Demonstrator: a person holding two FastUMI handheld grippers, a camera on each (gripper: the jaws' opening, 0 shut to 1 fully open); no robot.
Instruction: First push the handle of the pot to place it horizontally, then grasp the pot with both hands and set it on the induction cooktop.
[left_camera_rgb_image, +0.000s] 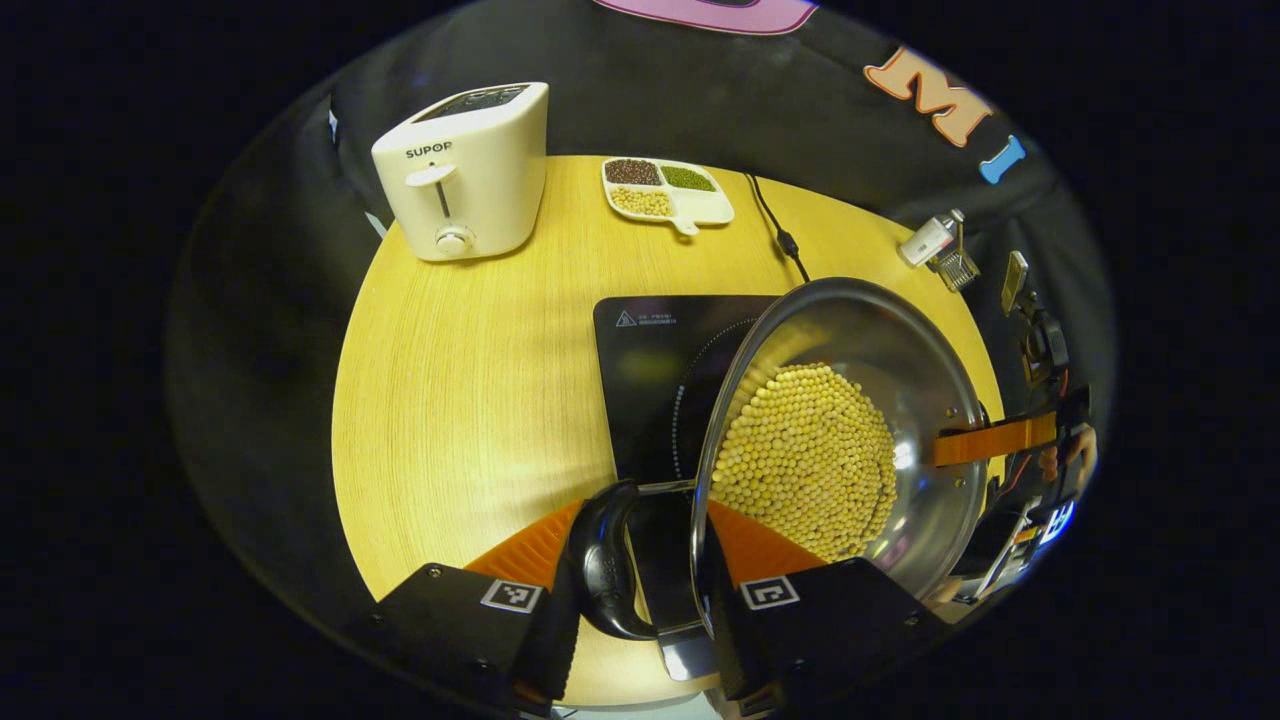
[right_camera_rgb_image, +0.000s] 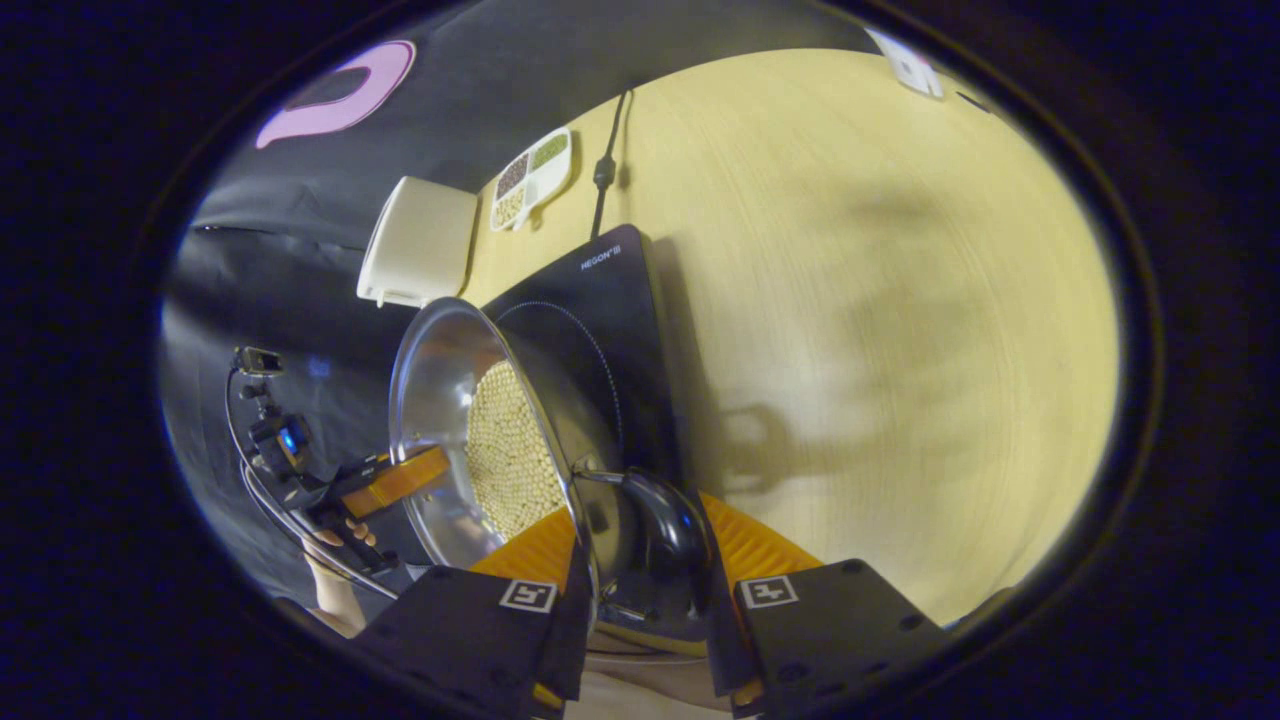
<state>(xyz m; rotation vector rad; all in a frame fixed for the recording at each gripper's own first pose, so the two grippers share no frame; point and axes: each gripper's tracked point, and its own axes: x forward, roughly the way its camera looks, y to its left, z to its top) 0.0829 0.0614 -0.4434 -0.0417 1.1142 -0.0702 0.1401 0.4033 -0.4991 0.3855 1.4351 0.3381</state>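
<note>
Pot (left_camera_rgb_image: 840, 450) hanging between both claws
Left gripper (left_camera_rgb_image: 640, 560) and right gripper (right_camera_rgb_image: 640, 565) each clamping a side handle, pot bowl lying ahead

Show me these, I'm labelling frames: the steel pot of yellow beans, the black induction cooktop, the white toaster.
steel pot of yellow beans (left_camera_rgb_image: 905, 365): left gripper view, bare inner wall.
black induction cooktop (left_camera_rgb_image: 650, 370): left gripper view, glass top.
white toaster (left_camera_rgb_image: 470, 190): left gripper view, front face.

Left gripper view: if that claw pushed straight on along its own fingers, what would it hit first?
It already straddles the pot's rim beside the black handle, so the pot itself comes first; beyond lies the induction cooktop. Depth is unclear.
</note>
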